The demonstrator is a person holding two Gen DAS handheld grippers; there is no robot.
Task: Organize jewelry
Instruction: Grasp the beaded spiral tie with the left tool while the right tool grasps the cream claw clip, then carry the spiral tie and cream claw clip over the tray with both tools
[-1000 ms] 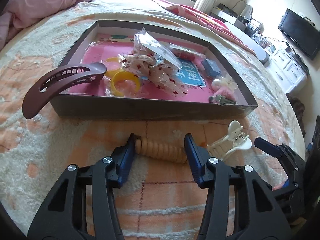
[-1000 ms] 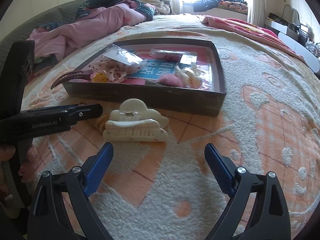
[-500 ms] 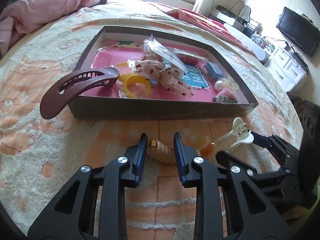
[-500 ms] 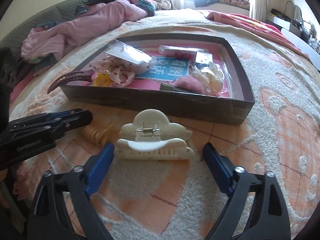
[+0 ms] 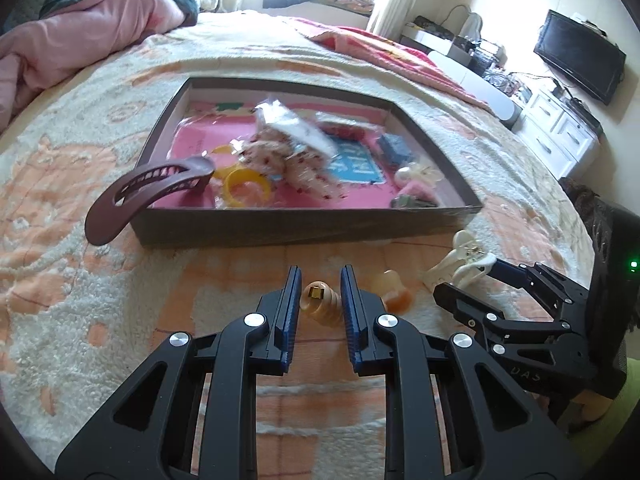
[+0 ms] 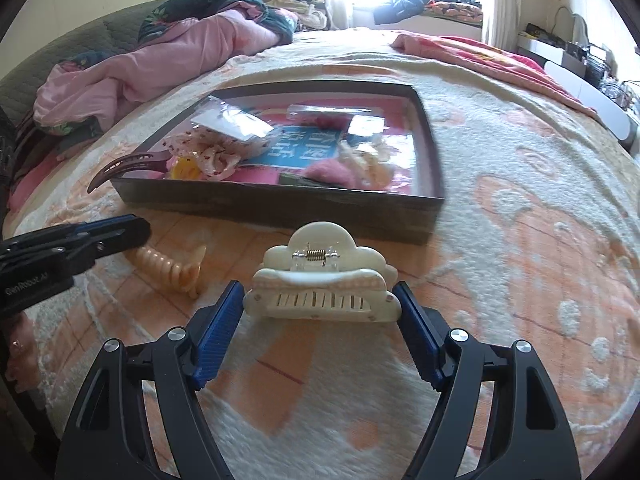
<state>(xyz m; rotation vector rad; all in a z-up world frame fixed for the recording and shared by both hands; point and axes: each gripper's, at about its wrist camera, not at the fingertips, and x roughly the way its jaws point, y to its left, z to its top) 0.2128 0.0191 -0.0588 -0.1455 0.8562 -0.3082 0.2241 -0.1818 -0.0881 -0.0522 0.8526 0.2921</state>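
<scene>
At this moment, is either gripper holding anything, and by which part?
The left gripper pinches one end of the spiral hair tie. The right gripper brackets the cream claw clip at its ends; contact cannot be told.
</scene>
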